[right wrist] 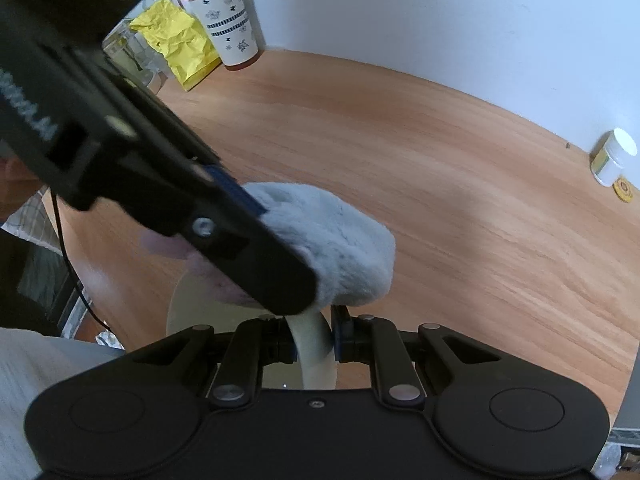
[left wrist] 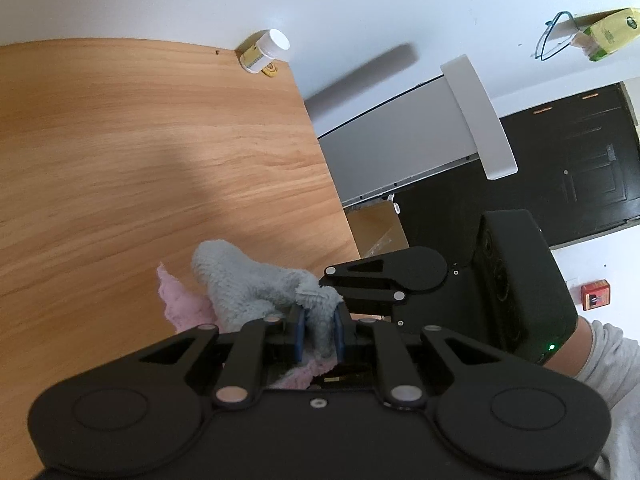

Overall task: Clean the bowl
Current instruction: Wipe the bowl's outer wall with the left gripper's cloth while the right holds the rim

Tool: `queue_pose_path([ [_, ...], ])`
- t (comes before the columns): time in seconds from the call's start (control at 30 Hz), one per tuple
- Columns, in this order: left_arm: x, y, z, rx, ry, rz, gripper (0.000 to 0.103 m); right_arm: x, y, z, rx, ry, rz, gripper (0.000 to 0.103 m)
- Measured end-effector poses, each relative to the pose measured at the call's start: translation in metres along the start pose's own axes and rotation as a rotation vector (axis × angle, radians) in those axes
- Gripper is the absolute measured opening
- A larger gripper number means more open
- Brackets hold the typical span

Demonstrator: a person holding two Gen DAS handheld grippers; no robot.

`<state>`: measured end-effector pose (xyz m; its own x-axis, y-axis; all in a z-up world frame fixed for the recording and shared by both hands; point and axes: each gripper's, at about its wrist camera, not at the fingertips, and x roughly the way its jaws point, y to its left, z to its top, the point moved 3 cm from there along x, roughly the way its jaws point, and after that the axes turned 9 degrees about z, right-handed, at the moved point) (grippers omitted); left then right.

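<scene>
My left gripper [left wrist: 319,334] is shut on a fluffy grey-and-pink cloth [left wrist: 256,286], held above the wooden table [left wrist: 140,160]. In the right wrist view the cloth [right wrist: 344,240] is pressed onto a cream bowl [right wrist: 192,304], and the left gripper's arm crosses in front of it. My right gripper [right wrist: 314,340] is shut on the cream bowl's rim [right wrist: 316,344]. Most of the bowl is hidden under the cloth and the left gripper. The right gripper also shows in the left wrist view [left wrist: 384,280], close beside the cloth.
A white jar [left wrist: 266,50] stands at the table's far corner, also in the right wrist view [right wrist: 614,156]. A patterned cup with red lid [right wrist: 224,16], a yellow packet [right wrist: 180,40] and a glass jar [right wrist: 136,52] stand by the wall. The table edge [left wrist: 332,184] runs right of the cloth.
</scene>
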<state>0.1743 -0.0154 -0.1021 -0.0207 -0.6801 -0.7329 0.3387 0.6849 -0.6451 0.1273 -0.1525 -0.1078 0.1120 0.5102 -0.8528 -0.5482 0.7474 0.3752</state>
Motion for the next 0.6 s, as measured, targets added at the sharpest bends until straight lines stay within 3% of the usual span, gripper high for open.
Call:
queue_pose_path([
  [0.17, -0.014, 0.023, -0.004, -0.037, -0.016, 0.045, 0.013, -0.005, -0.002, 0.000, -0.008, -0.017, -0.003, 0.017],
  [0.3, -0.027, 0.049, -0.022, -0.161, -0.054, 0.034, 0.013, -0.007, -0.003, 0.003, 0.002, -0.040, -0.018, 0.017],
  [0.6, -0.015, 0.060, -0.027, -0.315, -0.170, -0.092, 0.013, -0.003, -0.011, 0.002, 0.099, -0.065, 0.048, 0.017],
])
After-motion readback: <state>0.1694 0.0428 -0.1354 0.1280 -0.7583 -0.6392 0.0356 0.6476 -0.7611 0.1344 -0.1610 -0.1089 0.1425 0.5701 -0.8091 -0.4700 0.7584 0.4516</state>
